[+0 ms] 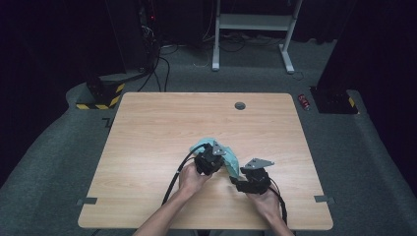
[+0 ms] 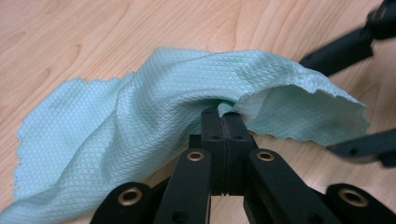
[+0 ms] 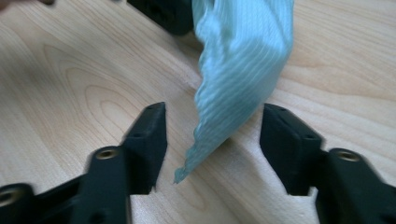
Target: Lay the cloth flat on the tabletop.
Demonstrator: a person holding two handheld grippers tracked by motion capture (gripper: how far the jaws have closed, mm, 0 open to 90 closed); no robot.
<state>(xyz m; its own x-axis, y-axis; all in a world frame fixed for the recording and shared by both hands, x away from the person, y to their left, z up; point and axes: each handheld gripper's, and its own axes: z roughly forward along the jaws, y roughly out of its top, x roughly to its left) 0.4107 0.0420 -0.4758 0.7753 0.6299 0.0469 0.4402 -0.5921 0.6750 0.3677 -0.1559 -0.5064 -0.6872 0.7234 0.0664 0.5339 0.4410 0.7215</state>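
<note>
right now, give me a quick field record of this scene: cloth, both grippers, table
cloth: pale green cloth, part lifted off the table, part resting on it
left gripper: left gripper shut on a fold of the cloth
right gripper: right gripper open, a hanging corner of the cloth between its jaws, pads not touching it
table: wooden table, with a round grommet near the far edge
hands: one on each gripper, near the front edge

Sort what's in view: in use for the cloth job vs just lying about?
In use:
cloth, pinched by left gripper
right gripper, open around a hanging corner
table

Lying about:
red can on the floor
white desk frame
striped block
</note>
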